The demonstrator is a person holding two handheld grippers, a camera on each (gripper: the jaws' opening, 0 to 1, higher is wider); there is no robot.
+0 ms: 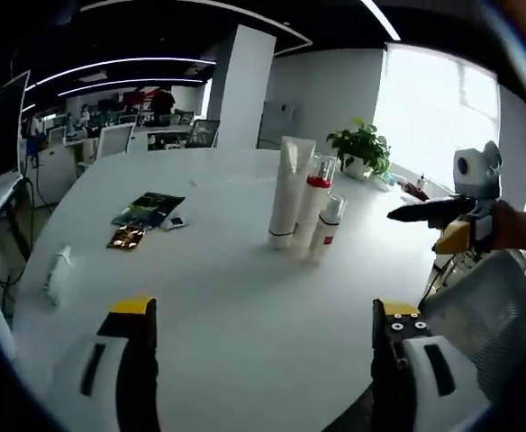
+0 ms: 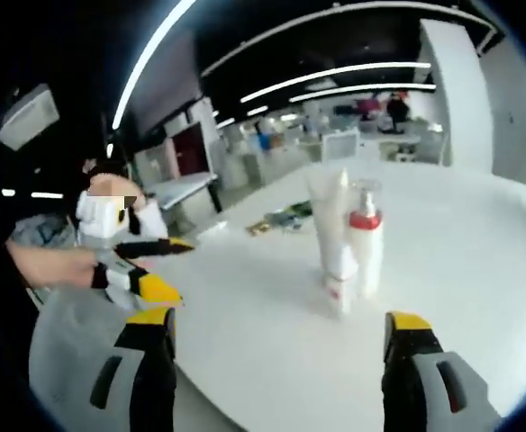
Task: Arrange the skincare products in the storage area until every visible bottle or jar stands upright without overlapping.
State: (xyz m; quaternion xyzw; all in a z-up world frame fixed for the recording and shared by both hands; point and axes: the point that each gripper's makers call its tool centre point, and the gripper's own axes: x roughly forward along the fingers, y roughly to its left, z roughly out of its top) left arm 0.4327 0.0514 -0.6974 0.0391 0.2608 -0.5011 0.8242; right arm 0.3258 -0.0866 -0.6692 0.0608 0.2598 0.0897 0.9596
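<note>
Three skincare products stand upright, close together, on the white round table (image 1: 218,306): a tall white tube (image 1: 290,189), a bottle with a red band and clear cap (image 1: 313,200), and a small white bottle (image 1: 327,229). In the right gripper view they appear as the tube (image 2: 328,216), the red-banded bottle (image 2: 367,238) and the small bottle (image 2: 340,290). My left gripper (image 1: 263,308) is open and empty, short of the group. My right gripper (image 2: 281,319) is open too, with nothing between its jaws. It also enters the left gripper view as the right gripper (image 1: 430,212), beyond the table's right edge.
Dark sachets (image 1: 149,209) and a gold packet (image 1: 126,237) lie flat on the table's left part, and a pale small object (image 1: 58,270) lies near its left edge. A potted plant (image 1: 362,148) stands at the back. A grey mesh chair (image 1: 479,324) is beside the table.
</note>
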